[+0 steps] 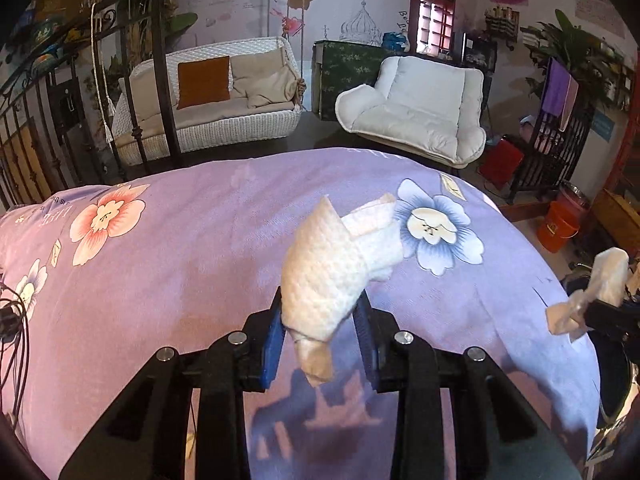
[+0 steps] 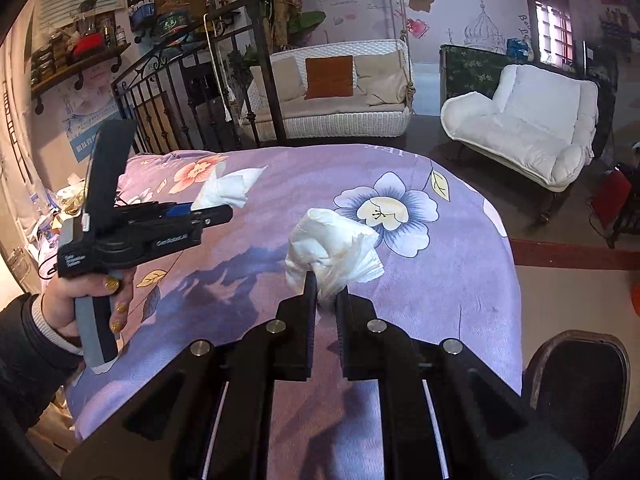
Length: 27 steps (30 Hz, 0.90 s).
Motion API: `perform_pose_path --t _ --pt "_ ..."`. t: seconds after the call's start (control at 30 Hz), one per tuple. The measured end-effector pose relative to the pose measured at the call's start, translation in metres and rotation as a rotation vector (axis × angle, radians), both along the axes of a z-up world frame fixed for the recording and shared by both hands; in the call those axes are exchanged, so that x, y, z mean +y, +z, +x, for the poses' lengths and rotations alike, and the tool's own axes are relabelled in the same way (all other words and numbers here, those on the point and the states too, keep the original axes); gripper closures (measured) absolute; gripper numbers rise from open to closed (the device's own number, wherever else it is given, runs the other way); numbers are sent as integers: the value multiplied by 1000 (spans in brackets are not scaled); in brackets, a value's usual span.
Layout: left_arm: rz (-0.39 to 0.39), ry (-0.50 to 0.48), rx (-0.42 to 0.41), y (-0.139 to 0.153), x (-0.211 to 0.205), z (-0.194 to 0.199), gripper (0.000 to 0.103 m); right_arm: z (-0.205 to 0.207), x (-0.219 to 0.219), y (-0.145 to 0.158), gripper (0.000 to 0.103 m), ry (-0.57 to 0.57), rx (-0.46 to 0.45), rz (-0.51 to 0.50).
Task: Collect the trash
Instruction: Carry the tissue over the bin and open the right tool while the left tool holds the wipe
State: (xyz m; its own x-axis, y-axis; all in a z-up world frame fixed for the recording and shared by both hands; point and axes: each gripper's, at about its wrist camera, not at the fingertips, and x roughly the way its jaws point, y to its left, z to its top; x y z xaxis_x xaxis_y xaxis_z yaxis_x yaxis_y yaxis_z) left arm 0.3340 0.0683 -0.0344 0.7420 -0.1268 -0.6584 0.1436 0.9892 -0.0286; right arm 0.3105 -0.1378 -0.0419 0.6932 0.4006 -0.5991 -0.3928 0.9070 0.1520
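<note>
My left gripper is shut on a crumpled white tissue and holds it above the purple flowered tablecloth. My right gripper is shut on a second crumpled white tissue, also lifted above the cloth. In the right wrist view the left gripper shows at the left in a person's hand, with its tissue at the tip. In the left wrist view the right gripper shows at the right edge with its tissue.
An orange bucket stands on the floor past the table's right side. A dark round chair back is at the table's near right. A wicker sofa, a white armchair and an iron railing stand beyond.
</note>
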Motion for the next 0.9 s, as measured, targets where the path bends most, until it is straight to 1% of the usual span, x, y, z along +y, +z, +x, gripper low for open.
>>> perform_pose_path --t 0.07,0.17,0.23,0.27,0.43,0.6,0.7,0.9 --pt "-8 -2 -17 4 -5 -23 70 -10 -6 1 92 -13 0 10" --pt "-41 -10 -29 11 -9 -50 70 -26 -15 3 93 -32 -1 28" --pt "-34 -15 -52 16 -13 -67 70 -38 -21 4 92 -47 -11 32" --pt "-29 -22 -62 19 -17 -75 70 -45 -24 4 92 -56 -17 31" --pt "-60 -49 -82 24 -30 -110 70 -80 -36 3 92 -98 -53 0" --pt "-89 -72 -85 20 -47 -134 70 -106 -53 0 92 -140 -71 -29" --pt "-117 -94 -84 20 -58 -143 70 -120 -69 -1 92 -179 -73 -20" --pt "-146 -153 -92 19 -85 -154 70 -143 -102 -3 93 -278 -77 -11"
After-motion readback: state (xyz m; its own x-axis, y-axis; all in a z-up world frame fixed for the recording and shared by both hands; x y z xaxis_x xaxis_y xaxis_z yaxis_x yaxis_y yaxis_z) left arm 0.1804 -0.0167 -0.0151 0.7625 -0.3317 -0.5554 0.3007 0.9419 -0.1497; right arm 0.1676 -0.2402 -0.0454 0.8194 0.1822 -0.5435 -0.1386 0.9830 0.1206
